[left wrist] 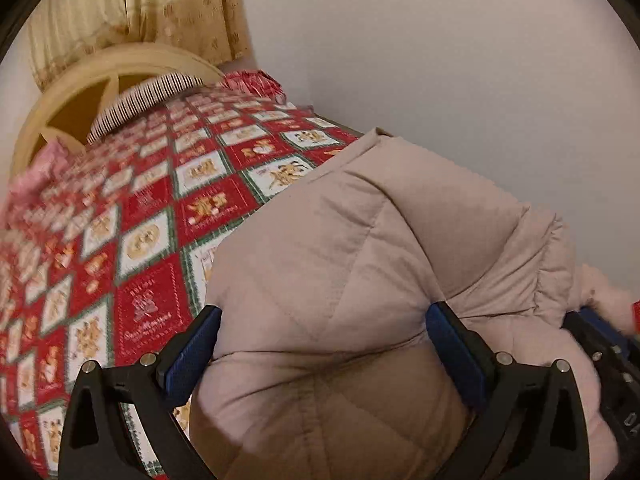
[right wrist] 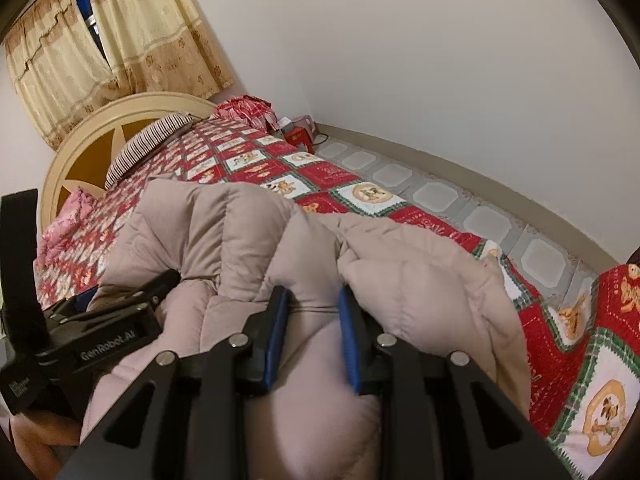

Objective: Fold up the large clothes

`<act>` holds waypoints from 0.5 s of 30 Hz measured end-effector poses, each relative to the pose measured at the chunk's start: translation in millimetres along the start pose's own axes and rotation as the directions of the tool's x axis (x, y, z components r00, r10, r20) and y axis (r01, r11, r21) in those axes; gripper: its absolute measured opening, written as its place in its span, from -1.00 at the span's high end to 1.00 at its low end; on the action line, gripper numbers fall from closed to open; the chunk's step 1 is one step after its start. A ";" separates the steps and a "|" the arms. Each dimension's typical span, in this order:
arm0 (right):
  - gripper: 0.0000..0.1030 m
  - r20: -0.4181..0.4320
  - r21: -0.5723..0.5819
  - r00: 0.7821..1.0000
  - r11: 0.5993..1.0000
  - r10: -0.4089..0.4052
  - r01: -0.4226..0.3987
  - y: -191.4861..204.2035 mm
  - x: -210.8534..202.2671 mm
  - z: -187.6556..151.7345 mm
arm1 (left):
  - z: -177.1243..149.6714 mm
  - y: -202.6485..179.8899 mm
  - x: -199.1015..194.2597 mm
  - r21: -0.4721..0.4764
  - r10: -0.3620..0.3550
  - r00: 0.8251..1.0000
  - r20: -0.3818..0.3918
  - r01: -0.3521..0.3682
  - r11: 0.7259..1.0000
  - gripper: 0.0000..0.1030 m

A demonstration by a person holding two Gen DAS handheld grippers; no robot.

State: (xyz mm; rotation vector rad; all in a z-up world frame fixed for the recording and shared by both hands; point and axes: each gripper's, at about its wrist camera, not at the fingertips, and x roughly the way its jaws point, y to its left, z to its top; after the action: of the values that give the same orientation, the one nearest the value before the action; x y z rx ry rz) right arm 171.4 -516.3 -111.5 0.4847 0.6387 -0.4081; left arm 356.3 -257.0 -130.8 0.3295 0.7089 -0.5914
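A puffy beige padded jacket [left wrist: 360,240] lies bunched on the near part of the bed. My left gripper [left wrist: 326,332] holds a thick fold of it between widely spread blue pads; the right pad dents the fabric. My right gripper [right wrist: 312,312] is shut on a narrower ridge of the same jacket [right wrist: 224,220], with the cloth pinched between its blue pads [right wrist: 276,328]. The left gripper's black body [right wrist: 104,348] shows at the left of the right wrist view, resting against the jacket. The jacket's lower part is hidden under both grippers.
A red patchwork quilt [right wrist: 256,160] covers the bed, and a cream headboard [right wrist: 132,108] stands at the far end. A striped pillow [right wrist: 148,140] and pink cloth [right wrist: 68,220] lie near it. A tiled floor strip [right wrist: 440,196] with a red box [right wrist: 298,134] runs along the white wall.
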 end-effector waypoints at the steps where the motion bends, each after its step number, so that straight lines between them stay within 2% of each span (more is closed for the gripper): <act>1: 0.48 -0.003 -0.002 1.000 1.000 -0.008 0.008 0.7 1.5 0.0 | -0.1 -2.7 3.1 0.009 0.012 1.000 -0.001 -0.012 1.000 -0.99; 4: 0.48 -0.020 0.009 0.999 1.000 -0.026 0.026 0.5 7.6 1.9 | 4.2 -2.2 15.1 0.017 -0.010 0.998 -0.059 0.011 1.000 -0.99; 8: 0.48 -0.030 -0.009 0.999 0.999 -0.044 0.044 3.9 7.4 2.2 | 2.5 1.7 6.2 0.008 -0.011 0.998 -0.057 0.011 1.000 -0.99; 9: 0.48 -0.027 -0.012 0.999 0.999 -0.045 0.044 4.0 5.9 1.7 | 2.8 5.3 1.7 -0.002 -0.032 0.998 -0.061 0.032 0.999 -0.99; 12: 0.47 -0.017 -0.014 0.999 0.999 -0.042 0.042 3.0 2.9 1.6 | 3.0 27.1 -23.1 -0.044 -0.136 0.987 -0.089 0.132 0.990 -0.98; 15: 0.44 -0.042 -0.003 0.999 1.000 -0.022 0.022 -1.0 2.1 5.4 | -3.6 46.0 -62.3 -0.090 -0.114 0.993 -0.042 0.110 0.990 -0.98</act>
State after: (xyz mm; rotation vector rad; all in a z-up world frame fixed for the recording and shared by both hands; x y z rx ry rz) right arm 174.9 -520.4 -109.3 0.4853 0.6857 -0.4186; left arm 344.7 -194.6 -86.4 0.2237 0.7997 -0.6592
